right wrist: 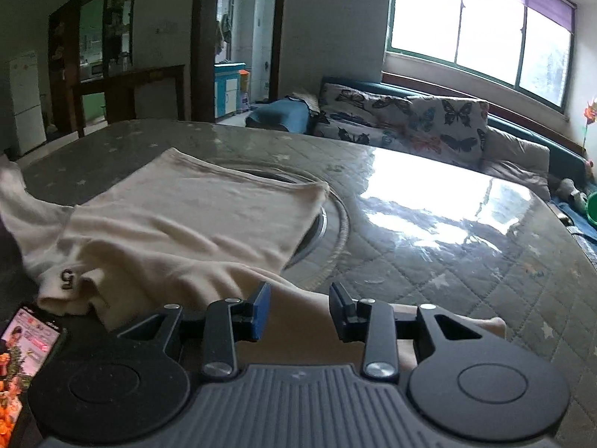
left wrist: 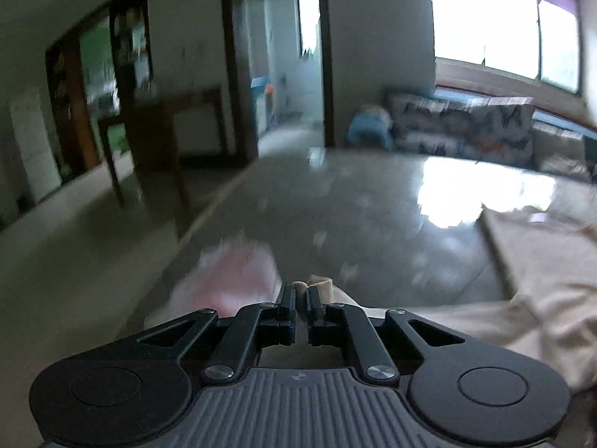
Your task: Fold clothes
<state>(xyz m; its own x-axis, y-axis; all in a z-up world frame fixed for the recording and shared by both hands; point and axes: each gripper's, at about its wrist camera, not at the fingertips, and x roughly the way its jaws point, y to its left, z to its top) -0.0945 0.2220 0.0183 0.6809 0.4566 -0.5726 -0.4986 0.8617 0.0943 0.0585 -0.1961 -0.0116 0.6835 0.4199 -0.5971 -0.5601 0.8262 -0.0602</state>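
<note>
A cream garment [right wrist: 179,216] lies spread on the quilted grey table [right wrist: 447,261], its body flat and one sleeve marked "5" bunched near the front left. My right gripper [right wrist: 298,308] is open, low over a fold of the cream cloth that runs under its fingers. In the left wrist view the left gripper [left wrist: 301,300] is shut on a cuff or edge of the cream garment [left wrist: 541,298], a bit of cloth poking out between the fingertips. That view is blurred by motion.
A phone [right wrist: 28,339] with a lit screen lies at the table's front left. A pink blurred patch [left wrist: 238,276] sits left of the left gripper. A round inset ring [right wrist: 335,231] marks the table's middle. A butterfly-print sofa [right wrist: 410,123] and a window stand behind.
</note>
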